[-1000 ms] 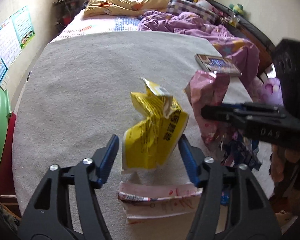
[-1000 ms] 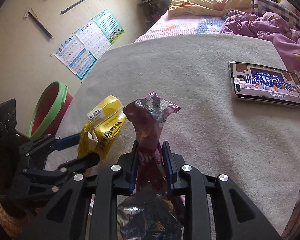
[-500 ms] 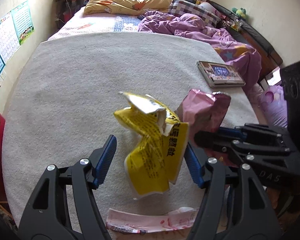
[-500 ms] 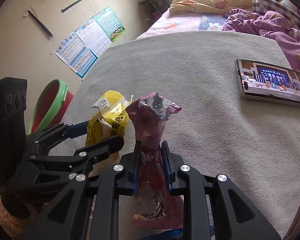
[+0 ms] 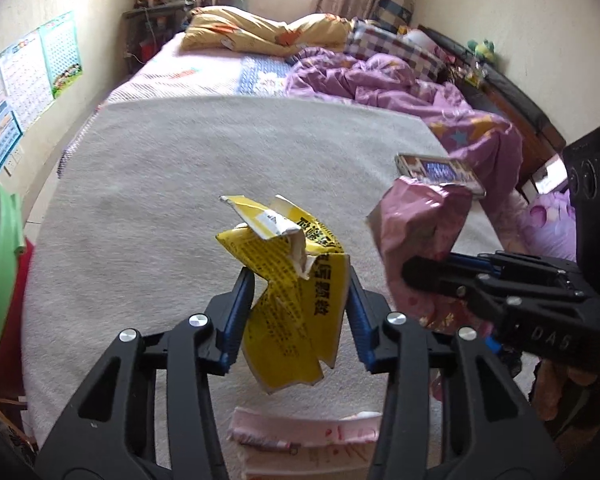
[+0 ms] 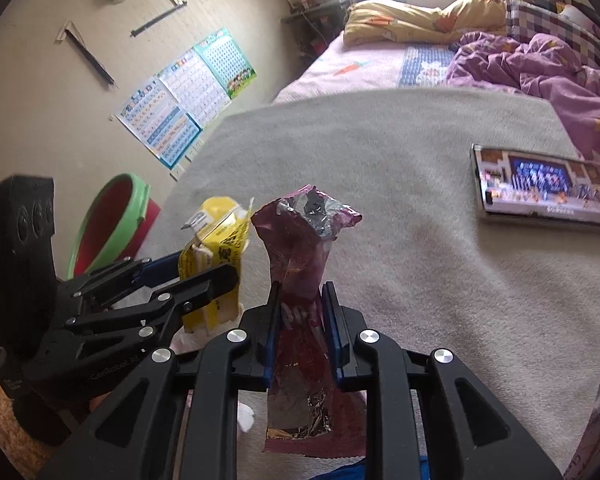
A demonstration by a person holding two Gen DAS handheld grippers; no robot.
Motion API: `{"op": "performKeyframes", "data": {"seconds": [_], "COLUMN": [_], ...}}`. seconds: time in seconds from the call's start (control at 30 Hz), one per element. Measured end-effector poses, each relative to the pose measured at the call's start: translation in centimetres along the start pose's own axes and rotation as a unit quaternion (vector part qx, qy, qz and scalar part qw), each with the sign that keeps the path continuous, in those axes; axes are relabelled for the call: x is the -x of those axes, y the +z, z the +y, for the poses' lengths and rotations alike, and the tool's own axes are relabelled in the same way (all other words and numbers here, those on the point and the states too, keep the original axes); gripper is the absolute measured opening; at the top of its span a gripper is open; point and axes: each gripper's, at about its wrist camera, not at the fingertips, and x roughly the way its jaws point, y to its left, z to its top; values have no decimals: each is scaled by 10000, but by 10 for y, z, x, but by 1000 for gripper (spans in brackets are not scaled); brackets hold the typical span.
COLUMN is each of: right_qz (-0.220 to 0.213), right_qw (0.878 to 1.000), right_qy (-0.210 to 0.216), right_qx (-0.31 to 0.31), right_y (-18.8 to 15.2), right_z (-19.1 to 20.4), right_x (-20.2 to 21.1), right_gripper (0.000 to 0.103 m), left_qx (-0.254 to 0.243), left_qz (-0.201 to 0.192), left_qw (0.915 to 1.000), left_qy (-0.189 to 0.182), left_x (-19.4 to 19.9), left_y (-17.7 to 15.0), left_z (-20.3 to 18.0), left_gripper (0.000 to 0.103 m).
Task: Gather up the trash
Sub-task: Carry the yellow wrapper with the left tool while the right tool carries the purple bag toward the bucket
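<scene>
Both grippers hold trash above the grey blanket (image 5: 160, 184): the left gripper (image 5: 300, 312) clamps a yellow wrapper (image 5: 296, 312), the right gripper (image 6: 300, 320) pinches a purple wrapper (image 6: 300, 256). The green-rimmed bin (image 6: 112, 216) sits left, nearer the left gripper.

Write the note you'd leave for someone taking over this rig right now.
Left gripper: shut on the yellow wrapper, lifted off the grey blanket.
Right gripper: shut on the purple foil bag, also lifted.
Red bin with green rim stands on the left, beside the bed.
Done: both pieces picked up.
Left: drop both into the bin; then the pink wrapper lying on the blanket. Leave the phone.
</scene>
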Motion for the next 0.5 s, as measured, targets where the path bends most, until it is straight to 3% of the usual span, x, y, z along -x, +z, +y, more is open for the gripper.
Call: {"op": "performKeyframes", "data": {"seconds": [0.2,0.5], "right_qz": [-308,-316], "right_qw": [9992,9974], "right_qy": [135,335], "right_qx": [203,558], "right_y": [10,14], "right_z": [25,65], "right_x": [18,12], "right_gripper": [20,20], "left_qx": [184,373], "left_qz": [-432,-763], "left_qw": [9987,9951], "left_qy": [187,509], "left_x": [35,69], "left_y": [-1,-11], "left_z": [12,37], "left_gripper": [43,43]}}
